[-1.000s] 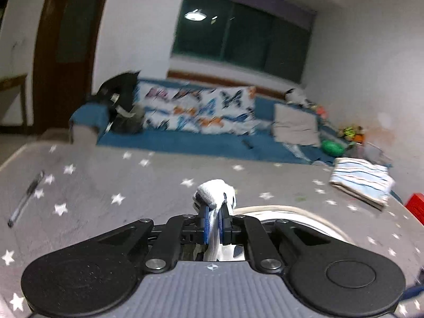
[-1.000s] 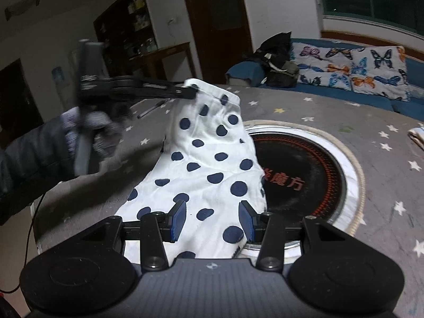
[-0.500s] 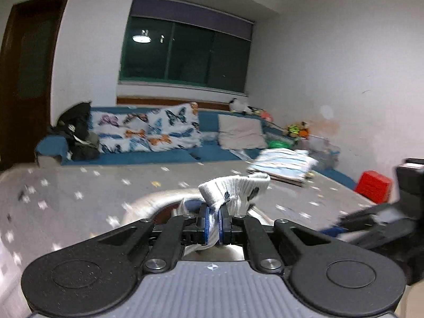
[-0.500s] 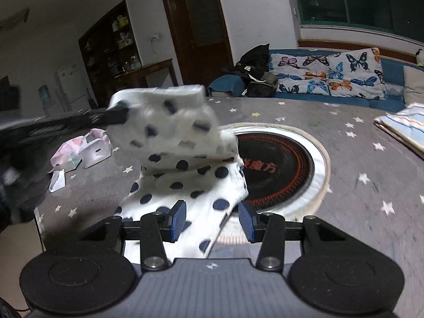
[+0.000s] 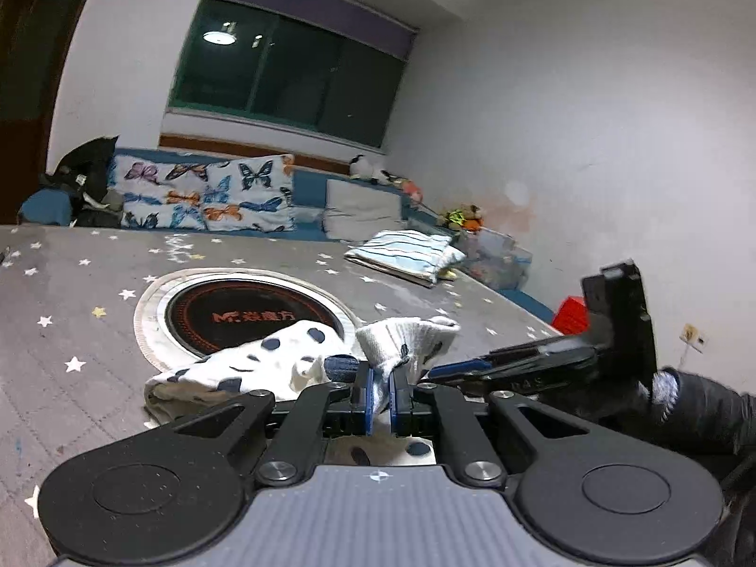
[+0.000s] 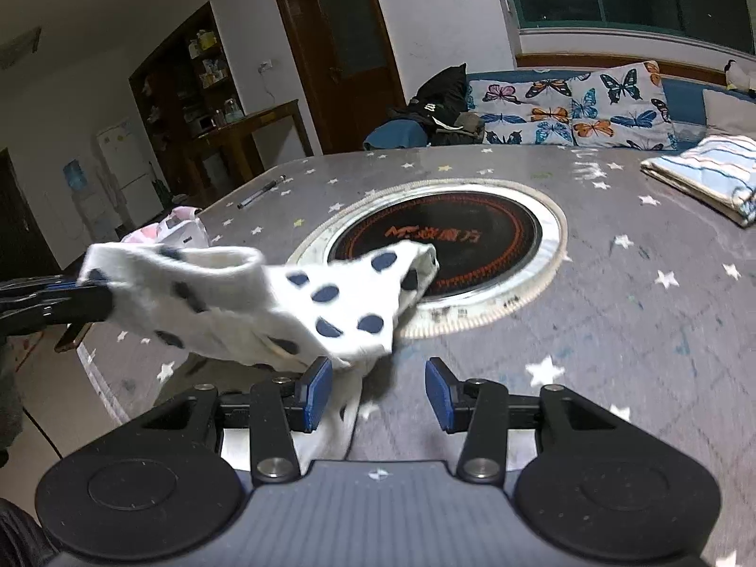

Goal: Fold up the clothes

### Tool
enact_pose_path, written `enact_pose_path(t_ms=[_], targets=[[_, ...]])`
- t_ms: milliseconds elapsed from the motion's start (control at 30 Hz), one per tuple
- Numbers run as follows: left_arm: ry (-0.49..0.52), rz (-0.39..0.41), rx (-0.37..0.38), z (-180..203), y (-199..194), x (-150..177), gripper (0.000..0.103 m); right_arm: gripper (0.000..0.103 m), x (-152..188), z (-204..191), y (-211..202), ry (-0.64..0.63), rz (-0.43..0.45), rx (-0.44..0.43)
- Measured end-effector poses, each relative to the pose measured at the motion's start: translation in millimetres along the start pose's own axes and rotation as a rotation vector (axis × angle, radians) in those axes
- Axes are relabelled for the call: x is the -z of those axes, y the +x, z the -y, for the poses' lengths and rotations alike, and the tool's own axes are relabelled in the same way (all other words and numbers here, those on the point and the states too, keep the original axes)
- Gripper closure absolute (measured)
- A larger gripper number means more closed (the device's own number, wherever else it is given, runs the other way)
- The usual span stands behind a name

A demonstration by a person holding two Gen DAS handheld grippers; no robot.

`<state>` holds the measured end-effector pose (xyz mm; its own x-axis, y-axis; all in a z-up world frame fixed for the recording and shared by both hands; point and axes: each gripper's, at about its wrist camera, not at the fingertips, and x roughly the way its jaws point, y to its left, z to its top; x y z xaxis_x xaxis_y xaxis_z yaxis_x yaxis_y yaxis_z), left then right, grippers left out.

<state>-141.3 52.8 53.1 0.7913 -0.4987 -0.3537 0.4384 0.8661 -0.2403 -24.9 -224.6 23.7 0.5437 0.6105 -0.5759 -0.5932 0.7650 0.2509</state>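
A white garment with dark blue dots (image 6: 330, 297) hangs low over the grey star-patterned table (image 6: 638, 330), doubled over itself, its far edge resting on the round hob's rim. My left gripper (image 5: 380, 397) is shut on the garment's ribbed edge (image 5: 406, 335). In the right wrist view it comes in from the left (image 6: 56, 302), holding that edge up. My right gripper (image 6: 378, 394) is open just short of the garment's near fold, with cloth touching its left finger. From the left wrist view it shows side-on at the right (image 5: 453, 371), held by a dark sleeve (image 5: 699, 406).
A round black hob (image 6: 472, 241) sits sunk in the table's middle. A folded striped cloth (image 6: 708, 175) lies far right, a pen (image 6: 262, 191) far left, and a pink-white cloth (image 6: 175, 231) at the left edge. A sofa with butterfly pillows (image 5: 203, 198) stands behind.
My left gripper has swung the garment's edge down and toward the right gripper, so the cloth now lies lower and doubled over. The right gripper has stayed open.
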Motion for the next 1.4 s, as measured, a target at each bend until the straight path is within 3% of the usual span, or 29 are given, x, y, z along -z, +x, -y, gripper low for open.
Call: enact_pose_path(t_ms=[67,267,433,700,833,867,1000,1267,1400], targets=[[0.047,-0.015,0.012,3.7,-1.0,6.7,0.096,0.059,4.0,2.6,-1.4,0.009,-0.004,0.005],[0.311,-0.083,-0.049,22.0,5.8,42.2,0.094,0.059,11.5,4.6,-9.5,0.01,-0.002,0.027],[0.387,-0.113,-0.042,30.4,8.4,58.5,0.092,0.059,13.4,-2.7,-21.1,-0.024,-0.002,0.014],[0.411,-0.138,-0.03,27.3,2.5,62.9,0.089,0.059,13.2,-26.3,-31.6,-0.126,-0.025,-0.061],[0.437,-0.143,0.0,30.2,-7.0,63.8,0.062,0.059,10.9,-37.3,-32.1,-0.182,-0.03,-0.08],[0.442,-0.141,0.004,30.6,-9.4,64.1,0.06,0.059,9.6,-39.3,-31.4,-0.192,-0.03,-0.084],[0.404,-0.13,0.006,25.8,-15.7,60.3,0.058,0.059,-1.4,-39.7,-21.2,-0.2,-0.023,-0.096],[0.2,-0.113,-0.033,-2.6,-11.5,42.1,0.058,0.059,-23.6,-45.2,6.2,-0.23,-0.039,-0.146],[0.177,-0.125,-0.027,-5.8,-1.5,39.9,0.058,0.059,-30.8,-53.2,27.1,-0.249,-0.062,-0.177]])
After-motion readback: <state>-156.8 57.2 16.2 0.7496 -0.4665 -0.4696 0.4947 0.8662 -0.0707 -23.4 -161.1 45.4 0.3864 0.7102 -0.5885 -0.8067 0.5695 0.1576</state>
